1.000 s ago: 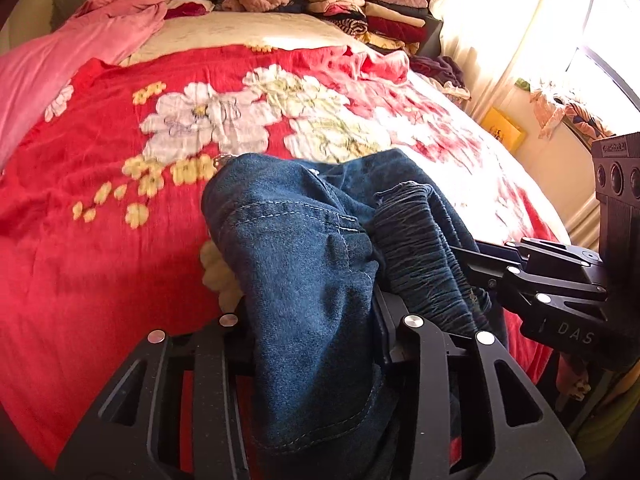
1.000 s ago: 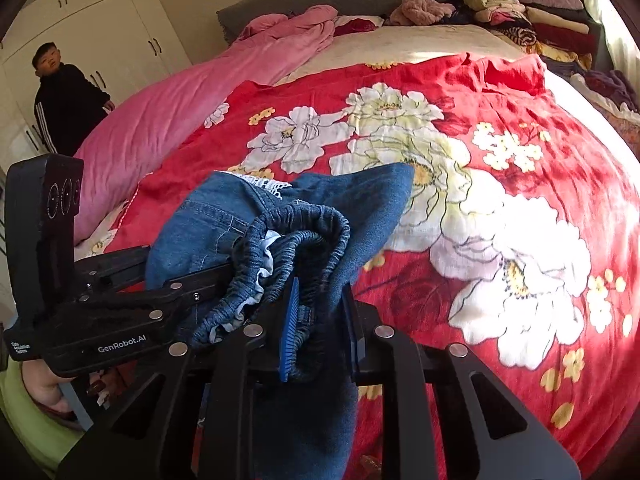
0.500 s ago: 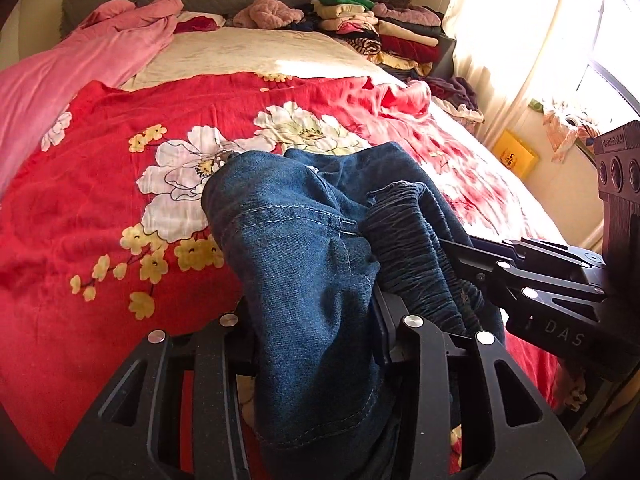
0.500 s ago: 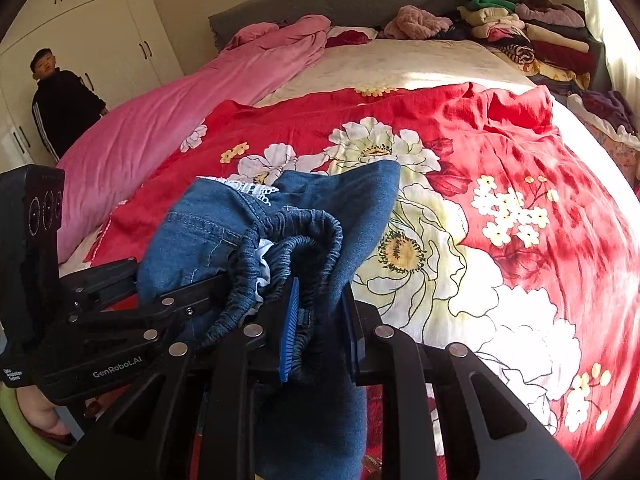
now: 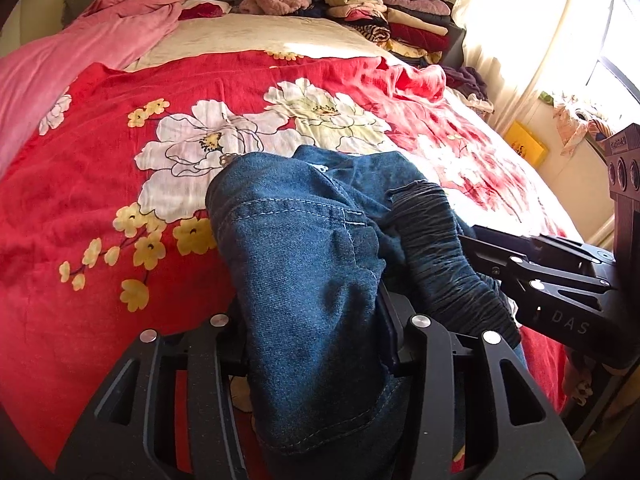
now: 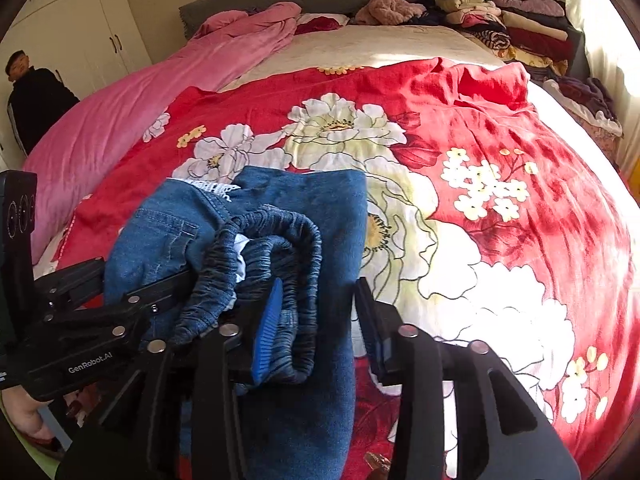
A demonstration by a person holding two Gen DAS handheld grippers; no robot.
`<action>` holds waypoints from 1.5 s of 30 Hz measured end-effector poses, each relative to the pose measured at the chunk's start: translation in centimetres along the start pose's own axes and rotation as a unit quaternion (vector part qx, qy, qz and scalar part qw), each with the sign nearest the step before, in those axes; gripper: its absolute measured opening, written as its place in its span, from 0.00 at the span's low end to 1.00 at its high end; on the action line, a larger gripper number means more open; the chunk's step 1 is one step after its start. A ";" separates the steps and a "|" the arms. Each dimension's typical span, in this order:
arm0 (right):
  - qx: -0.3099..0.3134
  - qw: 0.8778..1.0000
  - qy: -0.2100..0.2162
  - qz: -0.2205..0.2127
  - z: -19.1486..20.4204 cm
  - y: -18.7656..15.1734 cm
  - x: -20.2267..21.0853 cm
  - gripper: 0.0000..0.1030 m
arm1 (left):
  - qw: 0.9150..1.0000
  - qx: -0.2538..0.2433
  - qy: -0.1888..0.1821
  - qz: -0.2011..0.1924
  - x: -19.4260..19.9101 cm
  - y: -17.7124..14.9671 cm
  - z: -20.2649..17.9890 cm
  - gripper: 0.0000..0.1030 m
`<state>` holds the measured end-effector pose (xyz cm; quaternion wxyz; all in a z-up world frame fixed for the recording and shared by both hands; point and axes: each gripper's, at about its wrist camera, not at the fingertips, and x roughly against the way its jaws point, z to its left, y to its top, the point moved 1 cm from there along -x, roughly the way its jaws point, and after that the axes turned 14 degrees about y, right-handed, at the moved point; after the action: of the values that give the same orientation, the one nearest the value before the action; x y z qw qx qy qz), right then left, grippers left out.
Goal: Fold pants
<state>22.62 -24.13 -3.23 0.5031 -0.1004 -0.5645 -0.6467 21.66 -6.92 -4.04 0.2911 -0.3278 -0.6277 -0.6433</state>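
Blue denim pants (image 5: 304, 264) with a dark elastic waistband (image 5: 440, 256) hang bunched over the near edge of the bed. My left gripper (image 5: 316, 332) is shut on the denim, which drapes over and hides its fingertips. My right gripper (image 6: 320, 316) is open; the waistband (image 6: 272, 248) lies draped over its left finger with the blue pad (image 6: 266, 332), the right finger (image 6: 376, 328) stands clear of the cloth. The right gripper also shows at the right of the left wrist view (image 5: 552, 280), and the left gripper at the left of the right wrist view (image 6: 80, 320).
A red floral blanket (image 6: 500, 160) covers the bed. A pink duvet (image 6: 140, 100) lies along the left side. A stack of folded clothes (image 6: 500, 16) sits at the headboard's right. A person in black (image 6: 28, 100) stands by white wardrobes. A window (image 5: 600, 40) is at right.
My right gripper has opened, letting go of the waistband, which now only drapes over its left finger. Both grippers with the pants have moved further over the bed.
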 end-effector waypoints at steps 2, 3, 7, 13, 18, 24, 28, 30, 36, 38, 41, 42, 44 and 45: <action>-0.001 1.000 -0.006 0.000 -0.3 -0.1 0.1 0.48 | 1.000 0.002 0.000 0.003 -0.2 -0.1 0.1 0.41; -0.003 1.000 -0.009 0.000 -0.4 -0.2 0.1 0.52 | 1.000 0.002 0.001 0.003 -0.2 -0.1 0.2 0.43; -0.001 1.000 -0.021 -0.005 -0.6 -0.4 0.4 0.62 | 1.000 0.002 0.004 0.004 -0.2 -0.3 0.2 0.51; -0.008 0.999 -0.030 -0.013 -0.8 -0.8 1.3 0.74 | 1.000 0.001 0.007 0.003 0.3 -0.6 0.2 0.61; -0.011 0.999 -0.037 -0.024 -0.8 -1.0 2.5 0.76 | 1.000 0.002 0.008 -0.001 1.0 -0.7 0.2 0.66; -0.021 0.998 -0.042 -0.048 -0.8 -1.3 4.6 0.89 | 1.000 0.007 0.010 -0.013 2.5 -0.6 0.2 0.75; -0.035 0.996 -0.041 -0.069 -0.7 -1.7 6.6 0.93 | 1.000 0.005 0.014 -0.024 3.8 -0.5 -0.1 0.82; -0.041 0.996 -0.037 -0.076 -0.6 -1.9 7.4 0.93 | 0.999 0.005 0.016 -0.030 4.5 -0.5 -0.2 0.86; -0.038 0.994 -0.038 -0.094 0.3 -3.3 9.7 0.94 | 0.999 0.005 0.014 -0.044 6.7 -1.2 -0.5 0.91; -0.034 0.994 -0.040 -0.098 0.6 -3.8 10.4 0.94 | 0.999 0.006 0.016 -0.047 7.3 -1.5 -0.6 0.91; -0.026 0.994 -0.041 -0.102 1.3 -4.6 11.2 0.94 | 0.998 0.008 0.017 -0.052 8.2 -2.0 -0.6 0.91; -0.023 0.994 -0.041 -0.103 1.5 -4.8 11.4 0.94 | 0.998 0.009 0.017 -0.052 8.4 -2.3 -0.6 0.91; -0.018 0.993 -0.043 -0.106 2.0 -5.4 11.9 0.94 | 0.998 0.011 0.017 -0.054 8.9 -2.8 -0.5 0.91; -0.015 0.993 -0.044 -0.106 2.1 -5.7 12.0 0.96 | 0.998 0.012 0.018 -0.054 9.1 -3.1 -0.5 0.91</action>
<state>11.65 -29.63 2.33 0.4051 -0.0756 -0.5836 -0.6997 13.55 -6.96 1.23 0.2710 -0.2779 -0.6467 -0.6566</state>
